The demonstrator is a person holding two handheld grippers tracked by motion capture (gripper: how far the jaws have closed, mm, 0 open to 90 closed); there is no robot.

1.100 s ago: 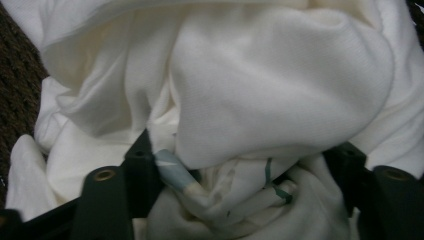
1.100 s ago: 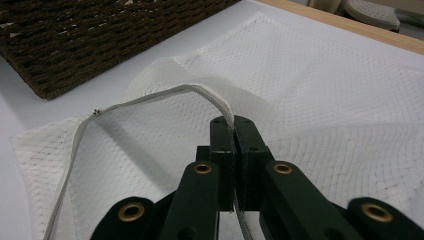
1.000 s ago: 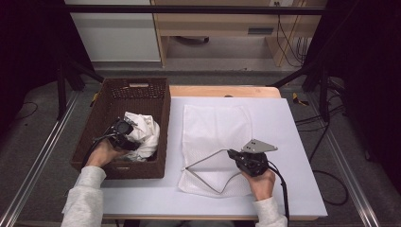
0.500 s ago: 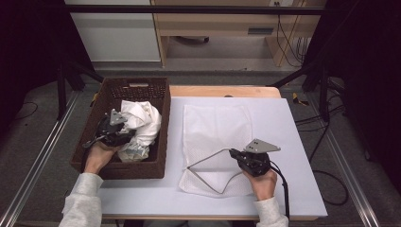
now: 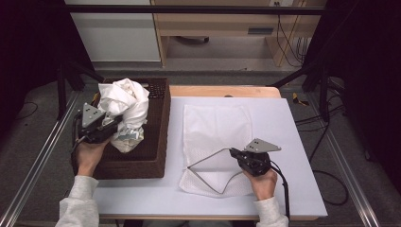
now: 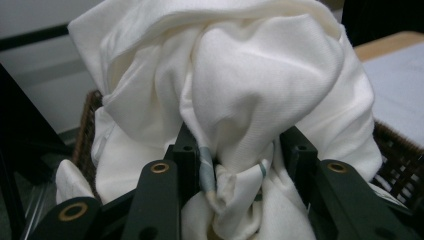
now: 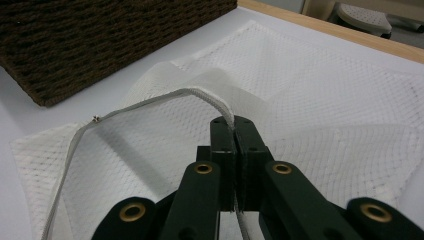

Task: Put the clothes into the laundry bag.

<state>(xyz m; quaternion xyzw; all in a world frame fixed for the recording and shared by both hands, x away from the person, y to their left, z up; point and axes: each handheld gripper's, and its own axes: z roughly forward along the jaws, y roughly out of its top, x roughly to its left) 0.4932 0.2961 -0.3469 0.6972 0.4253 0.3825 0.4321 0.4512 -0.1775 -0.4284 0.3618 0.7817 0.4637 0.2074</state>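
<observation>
One white cloth bundle (image 5: 124, 109) is clamped in the left tool (image 5: 109, 126), raised over the single wicker basket (image 5: 158, 142) at 9 o'clock. One mesh laundry bag (image 5: 215, 127) is pinched at its zipper rim by the fully closed right tool (image 5: 234, 152). Bare tabletop (image 5: 293, 142) is left at 3 o'clock

Even overhead light falls on the white table (image 5: 293, 142), bright without glare, while the room's left and right sides sink into black. Shadows under the hands are soft. Up close, the bunched white cloth (image 6: 240, 90) is nearly washed out, and both grippers' near jaws look blurred
</observation>
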